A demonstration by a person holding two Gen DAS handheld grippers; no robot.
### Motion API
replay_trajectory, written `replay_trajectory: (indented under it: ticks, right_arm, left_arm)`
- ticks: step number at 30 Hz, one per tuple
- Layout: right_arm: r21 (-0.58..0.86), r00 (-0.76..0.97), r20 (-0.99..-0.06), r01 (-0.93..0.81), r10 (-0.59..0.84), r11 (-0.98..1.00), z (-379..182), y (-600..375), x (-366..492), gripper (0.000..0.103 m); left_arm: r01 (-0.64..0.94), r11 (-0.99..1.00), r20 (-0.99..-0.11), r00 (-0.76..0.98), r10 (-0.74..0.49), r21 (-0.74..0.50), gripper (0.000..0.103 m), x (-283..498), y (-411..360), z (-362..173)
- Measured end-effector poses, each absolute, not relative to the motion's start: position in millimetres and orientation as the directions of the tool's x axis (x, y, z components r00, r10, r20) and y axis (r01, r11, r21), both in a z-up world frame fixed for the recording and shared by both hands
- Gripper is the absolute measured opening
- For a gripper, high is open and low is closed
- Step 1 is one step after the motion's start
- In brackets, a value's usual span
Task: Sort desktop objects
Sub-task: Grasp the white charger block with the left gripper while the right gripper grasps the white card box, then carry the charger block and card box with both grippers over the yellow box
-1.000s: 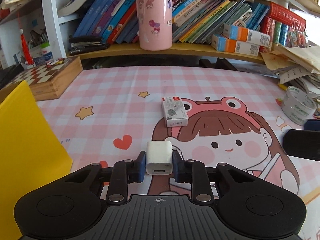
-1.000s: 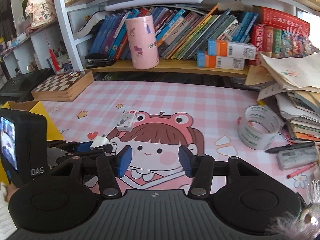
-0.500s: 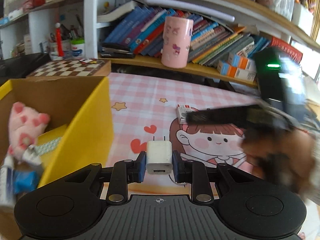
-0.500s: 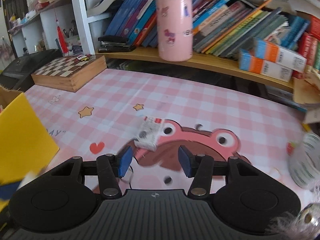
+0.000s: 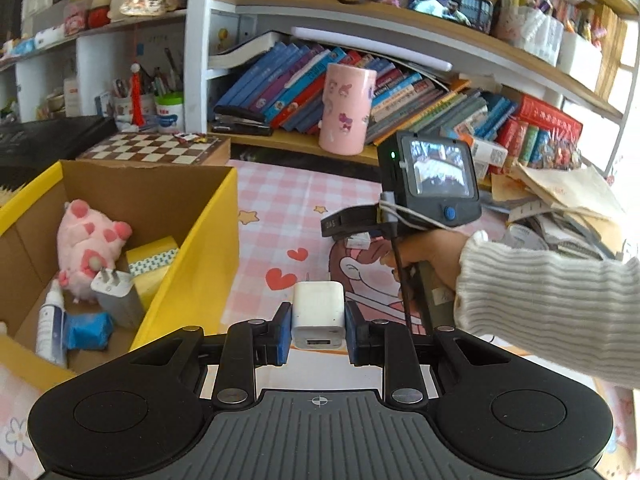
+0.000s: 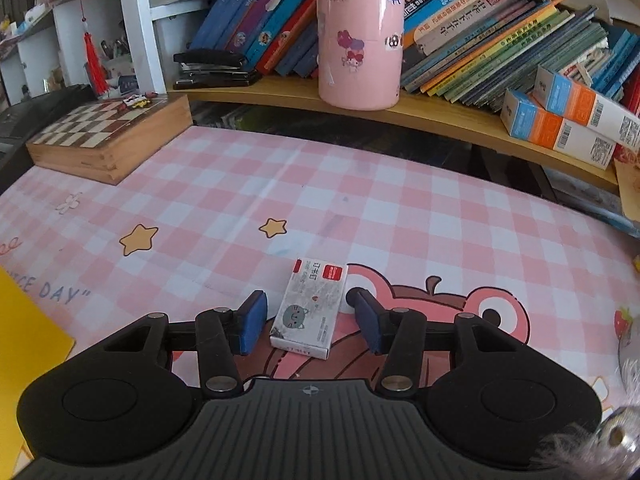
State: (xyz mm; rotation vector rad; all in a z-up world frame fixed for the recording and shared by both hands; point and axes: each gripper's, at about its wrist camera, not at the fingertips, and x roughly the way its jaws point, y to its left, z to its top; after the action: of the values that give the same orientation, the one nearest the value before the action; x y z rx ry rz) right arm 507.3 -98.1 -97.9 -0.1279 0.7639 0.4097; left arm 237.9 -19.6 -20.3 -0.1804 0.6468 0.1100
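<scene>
1. Yellow cardboard box [image 5: 192, 240], at your left on the pink checked desk mat [image 6: 360, 208]: this looks to be your sorting bin. It is partly filled, so part of the job reads as done.
2. Pink plush toy [image 5: 86, 244], in the box against its far side. Sorted.
3. Yellow tape roll [image 5: 154, 258], in the box beside the plush. Sorted.
4. Grey plug adapter [image 5: 116, 298], in the box, prongs up, leaning in front of the tape roll. Sorted.
5. White bottle [image 5: 50, 328] and blue packet [image 5: 88, 330], in the box at its near corner. Sorted.
6. Small white card box [image 6: 310, 308] with red labels and a cat drawing, lying flat on the mat. Your right gripper [image 6: 308, 320] straddles it; the jaws have just been closing, yet both pads stand clear of its sides. Not yet gripped; still to sort.
7. White USB charger [image 5: 318, 312], clamped between the pads of your left gripper [image 5: 318, 330], above the mat just right of the yellow box's wall. In transit, not yet dropped in.
8. Remainder, as judged: release the charger into the box, then pinch and carry the card box. A clear tape roll [image 5: 524, 236] sits half hidden at the right, possibly also waiting.
</scene>
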Motion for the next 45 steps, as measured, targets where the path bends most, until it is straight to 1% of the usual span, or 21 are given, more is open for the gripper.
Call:
replay_trajectory:
  ticks: [1,3,5,7,9,15,22,29,38,45]
  right_arm:
    - [0.029,0.650,-0.693,-0.404,0.310,0.914,-98.2,-97.5,507.6,0.045]
    - [0.021,0.656,-0.690,-0.405,0.306,0.914,-98.4,-97.0,507.9,0.034]
    - [0.023,0.654,-0.688,-0.414,0.315,0.910,-97.9,-98.0,507.8,0.028]
    - [0.028,0.645,-0.691,-0.430,0.328,0.902,-96.8,-99.0,507.3,0.027]
    - [0.065,0.633,-0.690,-0.429,0.351,0.901,-94.4,-103.7,506.5,0.027]
    - [0.106,0.661,-0.639,-0.431,0.394,0.896,-69.4,-121.7,484.2,0.027]
    - [0.156,0.683,-0.604,-0.404,0.411,0.901,-42.5,-145.8,449.5,0.027]
    - [0.143,0.713,-0.565,-0.410,0.415,0.901,-21.9,-173.6,392.5,0.027]
    - [0.140,0.695,-0.607,-0.384,0.386,0.913,-13.5,-220.2,305.5,0.027]
    - [0.133,0.677,-0.649,-0.347,0.346,0.928,-9.6,-235.4,247.2,0.027]
  left_arm:
    - [-0.164,0.976,-0.604,0.796,0.046,-0.142,0.025,236.5,-19.0,-18.2]
    - [-0.169,0.974,-0.597,0.801,0.046,-0.151,0.025,234.6,-18.9,-14.7]
    - [-0.164,0.975,-0.588,0.807,0.044,-0.152,0.025,233.7,-19.4,-11.6]
    - [-0.154,0.977,-0.581,0.813,0.040,-0.149,0.025,233.1,-20.0,-9.4]
    - [-0.144,0.979,-0.576,0.817,0.035,-0.144,0.025,232.6,-20.4,-7.5]
    - [-0.136,0.980,-0.548,0.836,0.033,-0.149,0.025,225.0,-19.0,1.1]
    - [-0.127,0.982,-0.531,0.847,0.032,-0.142,0.025,211.3,-18.9,5.5]
    - [-0.098,0.984,-0.516,0.856,0.007,-0.148,0.025,190.1,-20.9,6.9]
    - [0.002,0.988,-0.500,0.862,-0.082,-0.157,0.025,168.3,-24.4,10.3]
    - [0.077,0.981,-0.502,0.850,-0.159,-0.180,0.025,150.4,-17.1,11.1]
